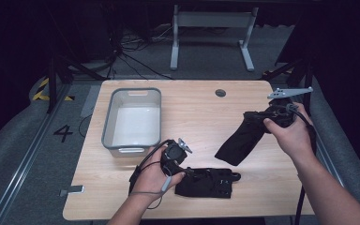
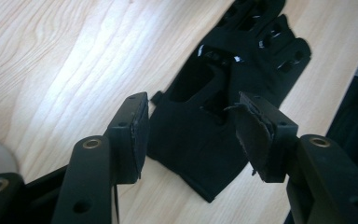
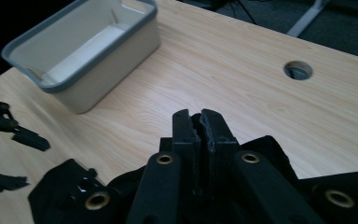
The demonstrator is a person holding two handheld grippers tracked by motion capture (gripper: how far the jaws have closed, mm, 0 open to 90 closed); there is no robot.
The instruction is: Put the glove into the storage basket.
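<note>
**Two black gloves, one in the air and one flat on the worktop**

Over on the right, the right gripper (image 1: 275, 114) has its fingers (image 3: 186, 135) pressed together, pinching the upper edge of a black glove (image 1: 238, 140). That glove hangs down and leftward from the grip, its lower end meeting the worktop (image 1: 192, 112) near the middle. From the right gripper view the cloth bunches under and around the closed fingers.

On the left, the left gripper (image 1: 183, 171) sits low at the near edge, fingers (image 2: 133, 133) spread wide. Between them lies a second glove (image 2: 223, 107), flat on the wood, cuff end toward the gripper, its perforated fingertips pointing away. The fingers flank the cuff, one on each side; whether they touch the fabric I cannot tell.

Behind the left hand stands a grey bin (image 1: 132, 121), near the worktop's far left corner, well apart from both gloves.
</note>
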